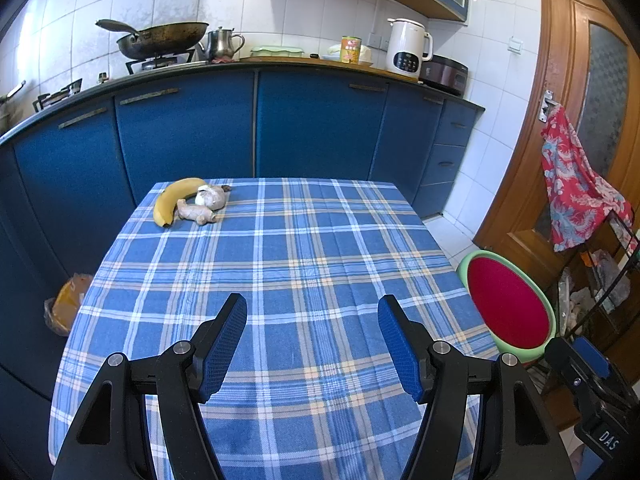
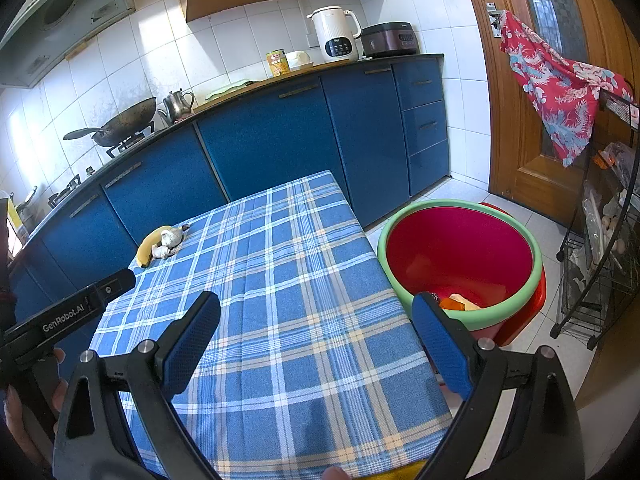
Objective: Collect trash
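Observation:
A yellow banana (image 1: 173, 200), a ginger root (image 1: 197, 213) and a garlic bulb (image 1: 211, 197) lie together at the far left corner of the blue plaid table (image 1: 304, 264). They also show in the right wrist view: banana (image 2: 149, 246), ginger (image 2: 163, 252), garlic (image 2: 171, 236). A red basin with a green rim (image 2: 460, 256) stands on the floor right of the table and holds orange scraps (image 2: 460, 302); it also shows in the left wrist view (image 1: 508, 308). My left gripper (image 1: 312, 308) is open and empty over the near table. My right gripper (image 2: 316, 308) is open and empty near the table's right edge.
Blue cabinets (image 1: 256, 120) with a wok (image 1: 160, 40), a kettle (image 1: 408, 48) and a can (image 1: 351, 50) run behind the table. A wooden door (image 1: 580, 128) with a red cloth (image 1: 572, 184) and a wire rack (image 2: 600, 248) stand on the right. An orange bag (image 1: 68, 300) lies on the floor at left.

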Available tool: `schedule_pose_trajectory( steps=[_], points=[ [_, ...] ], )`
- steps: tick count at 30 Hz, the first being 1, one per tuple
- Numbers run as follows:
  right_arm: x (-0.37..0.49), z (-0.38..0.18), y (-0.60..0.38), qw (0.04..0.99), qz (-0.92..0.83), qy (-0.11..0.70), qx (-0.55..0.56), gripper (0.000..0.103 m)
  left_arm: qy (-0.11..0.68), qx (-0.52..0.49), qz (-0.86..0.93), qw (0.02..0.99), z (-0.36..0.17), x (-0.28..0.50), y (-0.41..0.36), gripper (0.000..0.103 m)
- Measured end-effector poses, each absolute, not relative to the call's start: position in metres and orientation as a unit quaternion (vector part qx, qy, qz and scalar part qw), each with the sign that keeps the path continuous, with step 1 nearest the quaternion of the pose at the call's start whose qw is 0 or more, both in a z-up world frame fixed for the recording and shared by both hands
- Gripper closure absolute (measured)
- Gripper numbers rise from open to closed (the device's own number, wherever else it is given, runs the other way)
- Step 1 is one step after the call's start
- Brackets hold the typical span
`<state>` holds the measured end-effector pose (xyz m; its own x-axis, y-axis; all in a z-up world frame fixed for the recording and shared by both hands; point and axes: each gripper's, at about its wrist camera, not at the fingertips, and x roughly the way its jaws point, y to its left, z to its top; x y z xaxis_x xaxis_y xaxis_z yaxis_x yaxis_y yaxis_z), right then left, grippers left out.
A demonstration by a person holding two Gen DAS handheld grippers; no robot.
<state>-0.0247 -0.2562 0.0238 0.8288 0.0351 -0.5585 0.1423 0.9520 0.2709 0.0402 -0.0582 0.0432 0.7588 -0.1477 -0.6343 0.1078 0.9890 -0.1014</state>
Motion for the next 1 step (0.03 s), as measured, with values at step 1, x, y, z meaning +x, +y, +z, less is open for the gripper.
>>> schedule_pose_trajectory(
  steps=[1],
  points=[
    [-0.0246,0.0235,-0.2563,0.944,-0.029,0.291,0.152,0.008,0.341,-0.029,-0.068,0.937,0.0431,0.0404,-0.0582,0.034]
  ],
)
